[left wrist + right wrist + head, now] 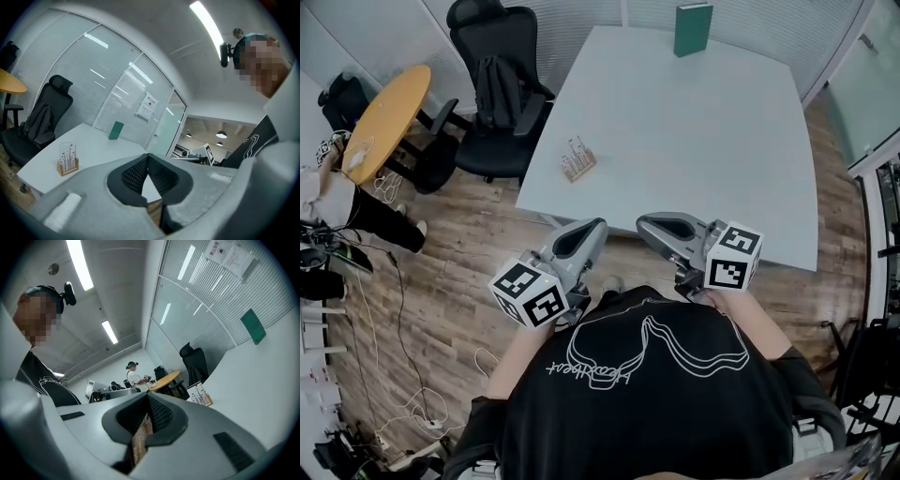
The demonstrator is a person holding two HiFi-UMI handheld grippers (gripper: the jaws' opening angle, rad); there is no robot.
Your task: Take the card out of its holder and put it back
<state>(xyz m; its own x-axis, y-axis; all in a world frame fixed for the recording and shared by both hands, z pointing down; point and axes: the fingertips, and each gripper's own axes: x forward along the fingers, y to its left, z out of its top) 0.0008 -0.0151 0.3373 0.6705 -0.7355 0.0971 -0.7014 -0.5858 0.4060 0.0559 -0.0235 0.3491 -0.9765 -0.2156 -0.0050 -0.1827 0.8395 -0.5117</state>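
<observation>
A small wooden card holder (578,161) with a clear printed card upright in it stands near the left edge of the white table (694,141). It also shows in the left gripper view as the holder (68,161) and in the right gripper view as the holder (201,394). My left gripper (598,226) and right gripper (643,223) hover side by side at the table's near edge, well short of the holder. Both are shut with nothing between the jaws, which meet tip to tip in the left gripper view (148,156) and the right gripper view (148,396).
A green book (693,28) stands upright at the table's far edge. A black office chair (492,94) sits left of the table, with a round yellow table (386,117) beyond it. Cables lie on the wooden floor (403,356). A person (133,376) stands in the background.
</observation>
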